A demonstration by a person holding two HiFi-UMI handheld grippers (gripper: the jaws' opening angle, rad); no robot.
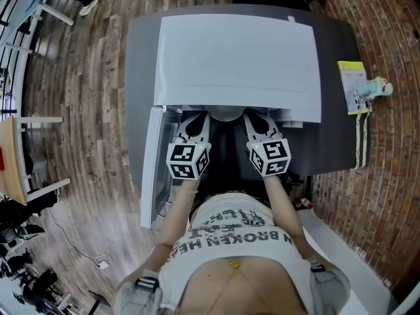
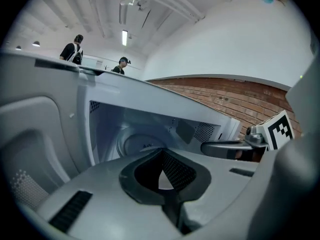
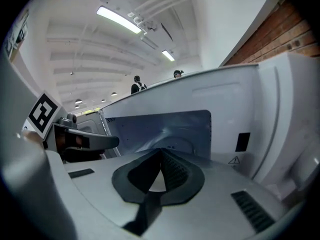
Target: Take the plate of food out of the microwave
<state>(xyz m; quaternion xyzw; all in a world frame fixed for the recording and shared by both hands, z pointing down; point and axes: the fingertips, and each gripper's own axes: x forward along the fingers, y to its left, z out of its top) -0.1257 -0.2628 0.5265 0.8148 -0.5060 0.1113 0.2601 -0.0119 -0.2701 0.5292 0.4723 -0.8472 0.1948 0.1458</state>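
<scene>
Grippers at the mouth of the open microwave [image 1: 239, 58]: the left gripper [image 1: 196, 119] and the right gripper [image 1: 255, 119] both have their jaws pressed together, holding nothing. The plate [image 2: 137, 145] appears to sit inside, a pale disc on the oven floor; no food is discernible. Shut jaws risk shoving its rim backward rather than gripping it.

Count, items in view:
- white box-shaped microwave [image 1: 239, 64]: 1
- dark grey worktop [image 1: 141, 77]: 1
- grey handheld grippers: 2, left gripper [image 1: 195, 120] and right gripper [image 1: 258, 120]
- background people: 2, first person [image 2: 74, 48] and second person [image 2: 120, 66]
</scene>
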